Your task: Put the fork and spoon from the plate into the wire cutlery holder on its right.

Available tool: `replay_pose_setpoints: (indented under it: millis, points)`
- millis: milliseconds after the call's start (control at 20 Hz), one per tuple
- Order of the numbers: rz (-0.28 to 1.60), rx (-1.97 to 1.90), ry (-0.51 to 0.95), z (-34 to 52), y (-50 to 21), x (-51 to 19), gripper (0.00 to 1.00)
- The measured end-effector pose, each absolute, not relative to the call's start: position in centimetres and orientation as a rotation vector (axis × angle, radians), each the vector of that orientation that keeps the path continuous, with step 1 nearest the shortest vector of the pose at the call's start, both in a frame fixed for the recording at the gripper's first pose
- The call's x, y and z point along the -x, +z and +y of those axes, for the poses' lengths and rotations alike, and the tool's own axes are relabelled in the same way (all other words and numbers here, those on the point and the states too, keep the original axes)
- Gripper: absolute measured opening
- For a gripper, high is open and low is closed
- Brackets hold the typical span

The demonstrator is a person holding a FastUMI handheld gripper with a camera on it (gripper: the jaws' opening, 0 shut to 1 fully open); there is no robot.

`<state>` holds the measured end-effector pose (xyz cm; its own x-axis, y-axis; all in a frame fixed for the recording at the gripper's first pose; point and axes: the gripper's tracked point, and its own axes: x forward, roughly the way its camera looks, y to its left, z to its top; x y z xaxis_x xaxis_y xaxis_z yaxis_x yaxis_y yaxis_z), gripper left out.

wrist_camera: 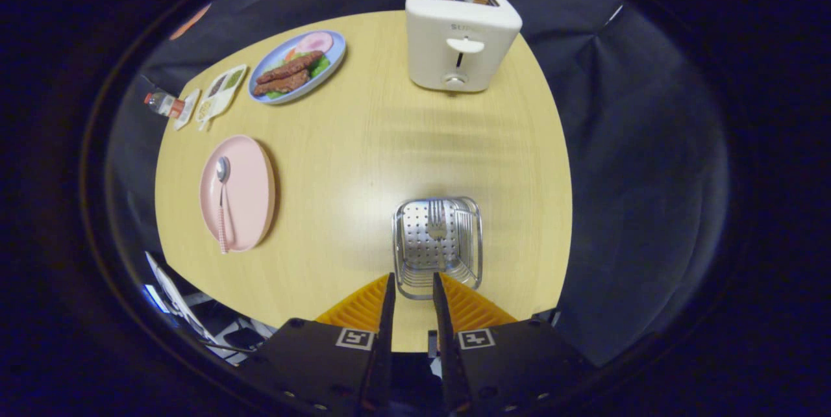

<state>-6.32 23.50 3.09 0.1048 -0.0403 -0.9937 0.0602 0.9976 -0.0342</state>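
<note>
The wire cutlery holder (396,241) stands on the wooden table just ahead of my fingertips. A metal fork (436,222) rests inside it, tines pointing away from me, against the perforated metal panel. A pink plate (252,191) lies well to the left of the holder, and on it is a spoon (222,204) with a checked pink handle, bowl at the far end. My gripper (413,278) hovers over the holder's near rim. Its fingers stand a narrow gap apart, and nothing shows between them.
A white toaster (459,40) with two slices of bread stands at the table's far side. A blue plate (335,56) of food, a small white divided tray (221,95) and a small bottle (162,104) sit at the far left. Black cloth surrounds the round table.
</note>
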Motion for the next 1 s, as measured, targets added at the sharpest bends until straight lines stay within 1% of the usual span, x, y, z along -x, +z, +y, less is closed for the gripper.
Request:
replay_pose_setpoints:
  millis: [100,150,500,600,800,1000]
  points:
    - [1.363,-0.010,-0.120,24.1,4.0,5.2,0.37]
    - [1.324,-0.009,-0.133,24.6,4.3,4.8,0.42]
    - [1.146,-0.019,-0.118,30.7,5.8,3.5,0.93]
    - [1.091,-0.006,-0.115,32.5,5.9,3.2,0.98]
    - [0.988,0.038,-0.072,37.4,5.8,2.5,0.98]
    - [0.935,0.064,-0.038,42.7,4.7,2.5,0.97]
